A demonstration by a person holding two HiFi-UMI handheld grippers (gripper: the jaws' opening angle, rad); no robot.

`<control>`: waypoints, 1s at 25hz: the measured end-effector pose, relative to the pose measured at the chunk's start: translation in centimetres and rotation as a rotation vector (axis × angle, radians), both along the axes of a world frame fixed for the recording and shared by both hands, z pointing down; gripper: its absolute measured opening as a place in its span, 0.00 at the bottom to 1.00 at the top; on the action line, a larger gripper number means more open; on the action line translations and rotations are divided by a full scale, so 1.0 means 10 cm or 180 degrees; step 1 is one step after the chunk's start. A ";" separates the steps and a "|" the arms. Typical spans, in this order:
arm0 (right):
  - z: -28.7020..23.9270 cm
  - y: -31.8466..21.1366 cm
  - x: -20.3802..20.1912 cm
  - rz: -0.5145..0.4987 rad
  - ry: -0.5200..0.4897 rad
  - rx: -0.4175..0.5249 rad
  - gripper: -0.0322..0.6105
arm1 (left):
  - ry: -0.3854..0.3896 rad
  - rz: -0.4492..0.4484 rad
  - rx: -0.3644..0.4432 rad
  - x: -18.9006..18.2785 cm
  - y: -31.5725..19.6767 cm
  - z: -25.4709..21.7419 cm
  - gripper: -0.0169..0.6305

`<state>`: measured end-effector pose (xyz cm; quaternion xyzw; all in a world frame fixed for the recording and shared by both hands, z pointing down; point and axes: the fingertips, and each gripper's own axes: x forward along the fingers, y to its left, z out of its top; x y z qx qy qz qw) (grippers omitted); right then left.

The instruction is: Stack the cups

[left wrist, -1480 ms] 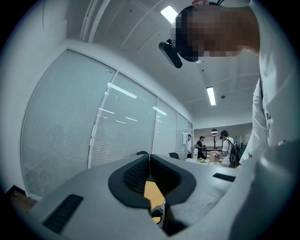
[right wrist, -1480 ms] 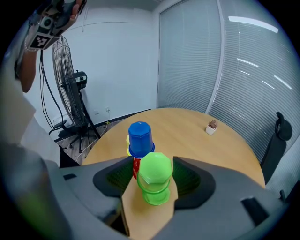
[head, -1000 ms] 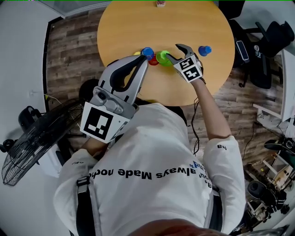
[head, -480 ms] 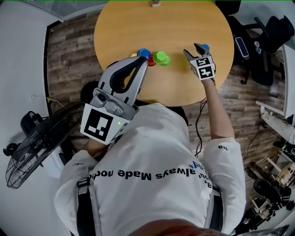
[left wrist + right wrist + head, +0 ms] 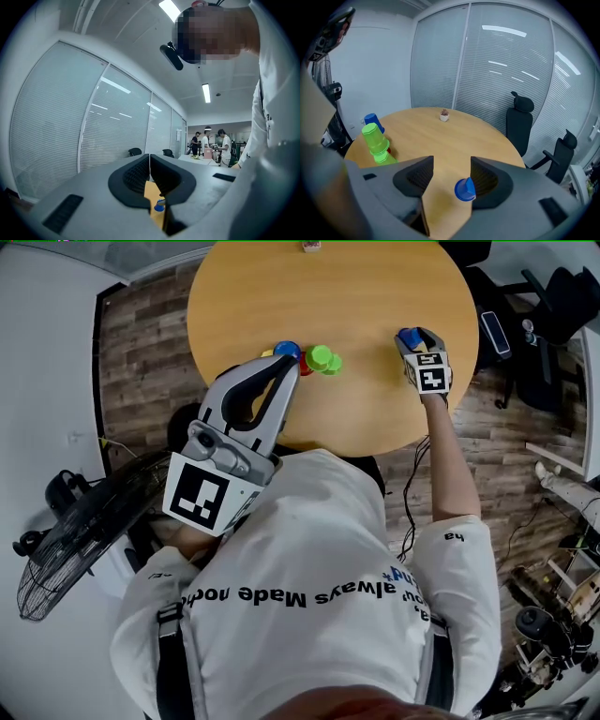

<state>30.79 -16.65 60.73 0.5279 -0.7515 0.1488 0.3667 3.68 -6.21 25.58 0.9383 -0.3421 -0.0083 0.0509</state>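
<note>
Green cups [image 5: 323, 358] already stand nested on the tabletop [image 5: 366, 296], but the lone blue cup [image 5: 465, 189] waits unlifted between the spread jaws of the right tongs [image 5: 450, 174], well apart from them, while the left tongs [image 5: 149, 157] hang clenched on nothing, so most stacking seems left.

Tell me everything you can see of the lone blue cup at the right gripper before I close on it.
The blue cup looks like smooth plastic, small and tapered. Its faceted closed base is turned up, so it seems to stand mouth down on the round wooden table. It sits between the open jaws of the right gripper, close to the jaw at the view's right; whether they touch cannot be told. It stands alone, well apart from the stacked green cups.
</note>
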 end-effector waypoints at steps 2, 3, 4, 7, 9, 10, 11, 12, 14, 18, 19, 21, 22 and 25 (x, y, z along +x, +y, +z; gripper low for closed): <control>0.05 -0.03 0.12 0.0074 -0.0012 -0.0014 0.45 | 0.0006 -0.0008 0.0016 0.06 -0.02 0.00 0.07; 0.08 -0.05 0.17 0.0098 -0.0013 -0.0026 0.45 | -0.0001 -0.0012 0.0006 0.08 -0.03 0.01 0.07; 0.11 -0.06 0.21 0.0115 -0.0012 -0.0039 0.45 | -0.0008 -0.0018 -0.0006 0.11 -0.04 0.02 0.07; 0.19 -0.10 0.32 0.0153 -0.0016 -0.0087 0.45 | -0.0017 -0.0031 -0.0019 0.17 -0.05 0.03 0.07; 0.25 -0.11 0.39 0.0184 -0.0034 -0.0126 0.45 | -0.0033 -0.0037 -0.0039 0.23 -0.06 0.04 0.07; 0.29 -0.12 0.43 0.0194 -0.0036 -0.0147 0.45 | -0.0046 -0.0043 -0.0058 0.26 -0.06 0.06 0.07; 0.33 -0.13 0.47 0.0197 -0.0036 -0.0168 0.45 | -0.0057 -0.0050 -0.0072 0.29 -0.07 0.07 0.07; 0.38 -0.13 0.51 0.0199 -0.0035 -0.0190 0.45 | -0.0060 -0.0058 -0.0072 0.32 -0.08 0.07 0.07; 0.46 -0.15 0.57 0.0205 -0.0032 -0.0245 0.45 | -0.0069 -0.0071 -0.0068 0.37 -0.10 0.08 0.07; 0.62 -0.18 0.65 0.0164 -0.0064 -0.0353 0.45 | -0.0115 -0.0109 -0.0132 0.47 -0.13 0.09 0.07; 0.65 -0.18 0.66 0.0146 -0.0069 -0.0383 0.45 | -0.0108 -0.0128 -0.0155 0.49 -0.15 0.09 0.07; 0.73 -0.19 0.68 0.0117 -0.0062 -0.0434 0.45 | -0.0105 -0.0162 -0.0184 0.53 -0.17 0.10 0.07; 0.77 -0.19 0.69 0.0104 -0.0054 -0.0457 0.45 | -0.0110 -0.0174 -0.0192 0.54 -0.18 0.10 0.07; 0.85 -0.18 0.70 0.0054 -0.0039 -0.0531 0.46 | -0.0131 -0.0207 -0.0212 0.57 -0.19 0.12 0.07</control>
